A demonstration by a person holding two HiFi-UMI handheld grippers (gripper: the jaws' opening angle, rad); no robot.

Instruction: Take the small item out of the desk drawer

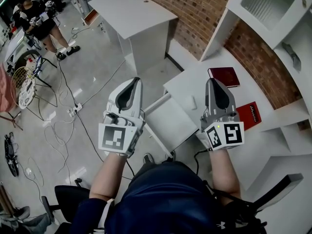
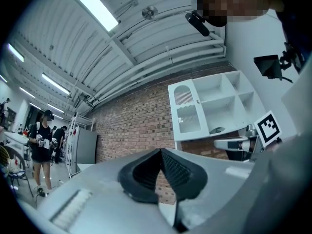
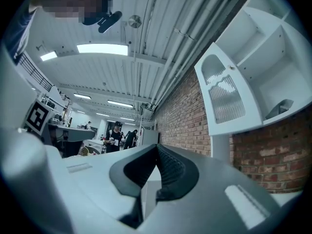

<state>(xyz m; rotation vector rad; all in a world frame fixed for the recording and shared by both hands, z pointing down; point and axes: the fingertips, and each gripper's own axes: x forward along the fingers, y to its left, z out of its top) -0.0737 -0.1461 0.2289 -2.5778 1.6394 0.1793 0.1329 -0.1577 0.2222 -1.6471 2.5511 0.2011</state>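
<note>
The person sat at a white tabletop that ran along a brick wall, with one claw in each hand and both raised off the surface, tilted up toward the ceiling. The left claw hung over the floor, just left of the open drawer. Its jaws were closed tip to tip with nothing between them, and past them only brick and a white shelf unit showed. The right claw was over the tabletop, just right of the drawer. Its dark ribbed pads were pressed together too, and it held nothing.

The drawer stood pulled out toward the person, between the two claws, and what I could see of its inside looked plain white. I could not pick out the small item for certain. A small pale thing lay on the tabletop just beyond the drawer, beside the right claw, but I could not tell whether it was the item.

Farther along the tabletop lay a dark red book, near the wall. A red and black booklet lay to the right of the right claw. A separate white table stood at the far side, cables trailed over the floor to the left, and another person stood in the far left corner.
</note>
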